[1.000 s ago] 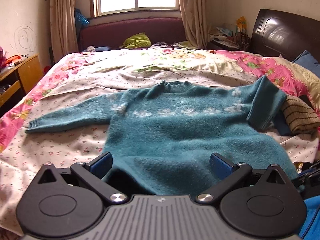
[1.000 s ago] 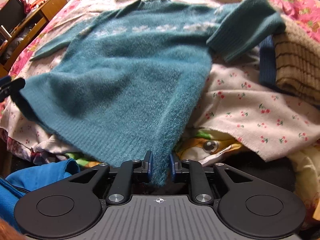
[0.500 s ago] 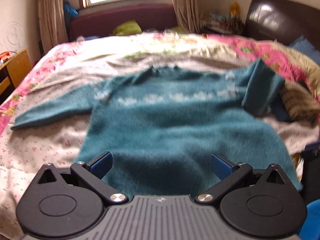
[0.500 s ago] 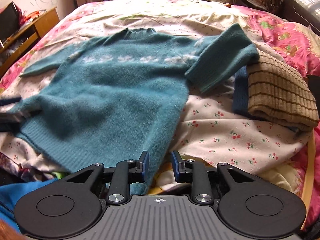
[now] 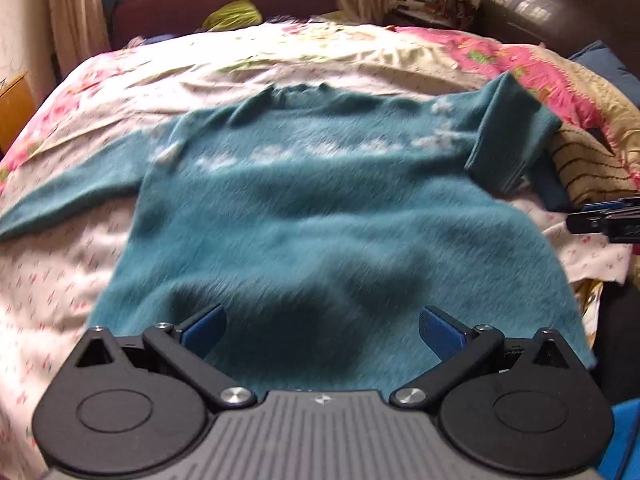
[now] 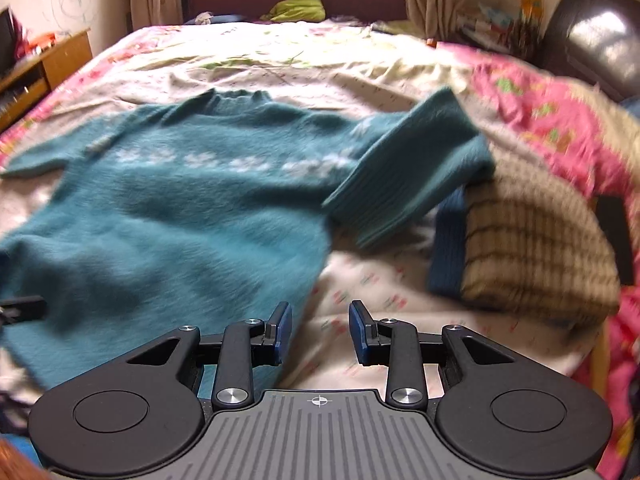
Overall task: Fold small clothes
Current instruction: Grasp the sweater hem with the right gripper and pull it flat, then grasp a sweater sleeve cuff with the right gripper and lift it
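A teal knitted sweater (image 5: 320, 216) with a white pattern across the chest lies front-up on the bed, hem toward me. It also shows in the right wrist view (image 6: 180, 208). Its left sleeve lies stretched out; its right sleeve (image 6: 408, 172) is folded back over the shoulder. My left gripper (image 5: 320, 330) is open above the hem, holding nothing. My right gripper (image 6: 320, 330) is open and empty above the sweater's right hem corner; its tip shows in the left wrist view (image 5: 604, 220).
A folded tan striped garment (image 6: 532, 248) on a blue one lies right of the sweater. The bed has a floral sheet (image 5: 52, 280) and a pink quilt (image 6: 540, 100). A dark headboard (image 6: 600, 48) stands right, a wooden cabinet (image 6: 48, 64) left.
My right gripper has opened and let go of the sweater's hem, then lifted and tilted up. The hem now lies on the bed. My left gripper moved forward over the sweater, still open.
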Action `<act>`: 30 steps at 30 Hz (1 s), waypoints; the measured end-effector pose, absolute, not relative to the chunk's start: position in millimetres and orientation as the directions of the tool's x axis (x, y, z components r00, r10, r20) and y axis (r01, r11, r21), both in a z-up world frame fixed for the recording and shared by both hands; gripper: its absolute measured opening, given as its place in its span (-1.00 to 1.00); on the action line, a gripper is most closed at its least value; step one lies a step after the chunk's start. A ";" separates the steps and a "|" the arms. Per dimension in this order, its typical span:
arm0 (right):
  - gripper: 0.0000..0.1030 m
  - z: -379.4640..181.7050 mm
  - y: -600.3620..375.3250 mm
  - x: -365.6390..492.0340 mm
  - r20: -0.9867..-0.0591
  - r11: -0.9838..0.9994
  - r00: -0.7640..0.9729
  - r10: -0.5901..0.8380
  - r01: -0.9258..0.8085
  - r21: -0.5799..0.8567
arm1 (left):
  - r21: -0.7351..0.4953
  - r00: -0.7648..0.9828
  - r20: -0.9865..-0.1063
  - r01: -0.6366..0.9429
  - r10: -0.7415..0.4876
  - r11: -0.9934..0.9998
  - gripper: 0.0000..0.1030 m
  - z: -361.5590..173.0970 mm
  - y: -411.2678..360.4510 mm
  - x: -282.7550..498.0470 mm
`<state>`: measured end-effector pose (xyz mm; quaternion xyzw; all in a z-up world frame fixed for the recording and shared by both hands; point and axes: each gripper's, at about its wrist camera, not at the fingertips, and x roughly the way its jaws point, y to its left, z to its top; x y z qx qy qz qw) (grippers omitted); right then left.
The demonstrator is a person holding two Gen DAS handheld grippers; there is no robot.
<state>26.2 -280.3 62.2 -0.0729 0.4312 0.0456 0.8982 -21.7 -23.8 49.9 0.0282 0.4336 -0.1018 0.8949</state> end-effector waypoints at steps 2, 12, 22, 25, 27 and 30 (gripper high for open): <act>-0.39 55.2 -279.5 34.7 -0.754 0.967 0.655 -0.052 -0.156 -0.202 | -0.061 0.598 -0.777 0.236 -0.195 0.970 1.00 52.7 -34.6 -11.9; -0.39 9.0 -283.0 69.5 -0.696 0.800 0.693 -0.187 -0.304 -0.517 | -0.124 0.541 -0.783 0.349 -0.308 0.929 1.00 44.9 -90.4 38.6; -0.32 -22.0 -273.1 65.9 -0.535 0.480 0.818 -0.210 -0.390 -0.786 | -0.147 0.497 -0.799 0.384 -0.338 0.912 1.00 32.2 -112.6 44.8; -0.20 -38.1 -273.4 62.6 -0.466 0.280 0.863 -0.193 -0.407 -0.869 | -0.132 0.501 -0.797 0.400 -0.337 0.907 1.00 31.1 -116.5 44.8; -0.18 -48.1 -275.3 61.9 -0.435 0.150 0.883 -0.176 -0.413 -0.898 | -0.121 0.506 -0.794 0.412 -0.338 0.903 1.00 30.8 -119.6 44.9; -0.11 -54.4 -279.5 66.5 -0.416 0.027 0.897 -0.151 -0.417 -0.909 | -0.106 0.510 -0.791 0.430 -0.339 0.896 1.00 29.6 -124.9 47.3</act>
